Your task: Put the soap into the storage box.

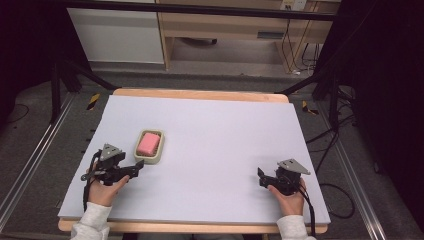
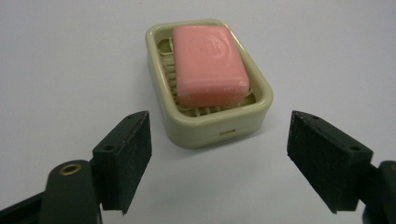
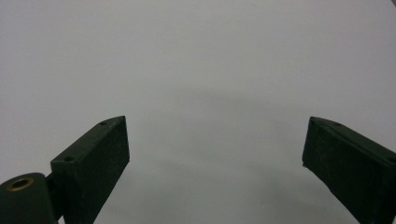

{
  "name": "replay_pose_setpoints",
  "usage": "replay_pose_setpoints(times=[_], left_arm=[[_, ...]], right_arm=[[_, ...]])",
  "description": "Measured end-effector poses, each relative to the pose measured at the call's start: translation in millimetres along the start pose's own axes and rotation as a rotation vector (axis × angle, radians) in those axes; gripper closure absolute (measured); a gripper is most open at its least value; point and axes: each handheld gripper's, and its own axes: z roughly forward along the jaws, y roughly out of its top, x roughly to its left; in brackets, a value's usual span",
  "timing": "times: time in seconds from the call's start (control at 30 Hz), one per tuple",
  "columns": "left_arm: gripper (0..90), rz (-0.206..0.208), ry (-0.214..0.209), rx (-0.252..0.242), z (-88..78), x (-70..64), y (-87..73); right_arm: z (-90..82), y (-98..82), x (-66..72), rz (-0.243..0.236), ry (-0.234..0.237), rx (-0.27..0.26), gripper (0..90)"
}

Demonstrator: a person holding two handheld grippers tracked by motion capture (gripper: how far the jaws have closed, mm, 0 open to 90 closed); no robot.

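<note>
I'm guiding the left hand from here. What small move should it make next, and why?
Probably ease the left gripper forward so its open jaws straddle the soap dish. The dish, with the pink soap in it, sits just beyond the pads, untouched, and the gap looks wide enough for it.

No text, label, brand or number can be read anywhere. The pink soap bar (image 2: 210, 63) in the left gripper view bears a round embossed stamp on its top face, but the mark is too faint and blurred to make out any letters. In the high view a small label sits on the front of the wooden desk (image 1: 270, 35) beyond the table; it is too small to read.
</note>
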Motion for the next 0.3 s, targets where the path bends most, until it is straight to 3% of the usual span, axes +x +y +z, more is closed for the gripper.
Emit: replay_pose_setpoints(times=[0.3], left_arm=[[21.0,-0.023,0.029,0.039,-3.2,13.9,-18.7]], right_arm=[[-0.3,-0.1,-0.5,0.006,-0.001,-0.004,7.8]])
